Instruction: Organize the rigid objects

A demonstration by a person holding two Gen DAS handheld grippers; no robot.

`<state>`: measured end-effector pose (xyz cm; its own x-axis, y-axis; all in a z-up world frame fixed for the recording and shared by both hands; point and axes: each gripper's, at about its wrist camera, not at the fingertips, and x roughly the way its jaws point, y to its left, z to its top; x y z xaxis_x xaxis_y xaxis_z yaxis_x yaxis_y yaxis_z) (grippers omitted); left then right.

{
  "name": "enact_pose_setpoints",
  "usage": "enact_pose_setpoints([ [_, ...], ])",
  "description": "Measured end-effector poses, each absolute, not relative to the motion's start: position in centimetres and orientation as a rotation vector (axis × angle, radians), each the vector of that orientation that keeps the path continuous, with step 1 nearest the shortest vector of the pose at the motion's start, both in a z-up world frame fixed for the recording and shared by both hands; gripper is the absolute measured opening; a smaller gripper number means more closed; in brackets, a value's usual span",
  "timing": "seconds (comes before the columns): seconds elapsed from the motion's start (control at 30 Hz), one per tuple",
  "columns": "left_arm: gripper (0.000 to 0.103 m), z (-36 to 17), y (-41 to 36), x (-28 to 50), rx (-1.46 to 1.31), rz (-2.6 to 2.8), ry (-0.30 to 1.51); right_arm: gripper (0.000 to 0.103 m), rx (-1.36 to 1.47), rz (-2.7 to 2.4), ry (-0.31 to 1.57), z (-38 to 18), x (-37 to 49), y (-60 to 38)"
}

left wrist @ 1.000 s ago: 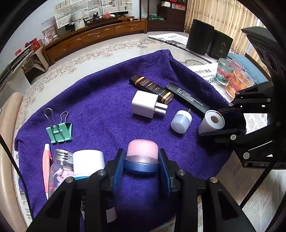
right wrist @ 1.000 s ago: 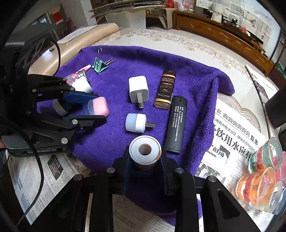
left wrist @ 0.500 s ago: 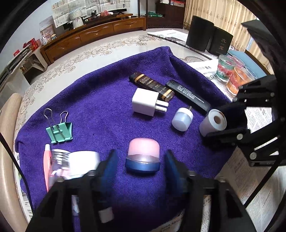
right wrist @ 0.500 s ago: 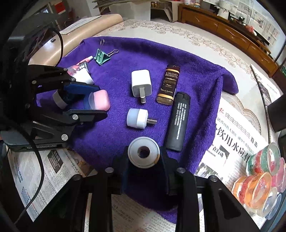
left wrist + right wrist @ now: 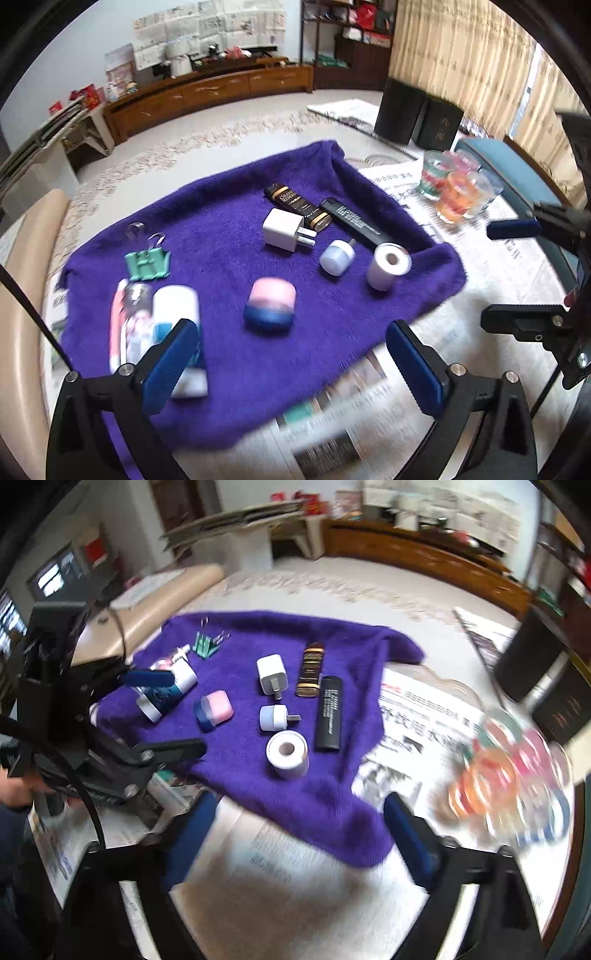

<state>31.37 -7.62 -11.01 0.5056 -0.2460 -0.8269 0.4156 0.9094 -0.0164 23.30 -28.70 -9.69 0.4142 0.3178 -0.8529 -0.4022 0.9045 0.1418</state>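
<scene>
Both tongs are opening, with nothing between their jaws. The left tongs hang over the near edge of the purple towel; the pink-and-blue jar lies on the towel just ahead of them, clear of both pads. To their left, close by the left pad, lies a white tube beside a small bottle and a pink pen, with a green clip farther ahead.

The right tongs stand wide over the towel's near edge and the newspaper. The white roll stands on end on the towel just ahead of them, untouched. Beyond it lie a pale blue plug, a white charger, a brown tube and a black bar. Coloured cups sit blurred to the right of these tongs.
</scene>
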Motion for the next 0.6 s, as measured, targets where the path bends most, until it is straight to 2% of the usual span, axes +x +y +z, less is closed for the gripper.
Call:
enact_pose_setpoints([
  [0.07, 0.103, -10.0, -6.7, 29.8, 0.16, -0.338, 0.966, 0.103, -0.053, 0.422, 1.043, -9.1, 21.7, -29.4],
  [0.3, 0.103, -6.0, -2.9, 22.4, 0.088, -0.146, 0.91, 0.103, 0.034, 0.28, 1.021, -6.8, 15.2, -30.2],
  [0.6, 0.103, -3.5, -0.1, 12.3, -0.015, -0.105, 0.945, 0.103, 0.057, 0.206, 1.019, -4.2, 7.2, -28.2],
])
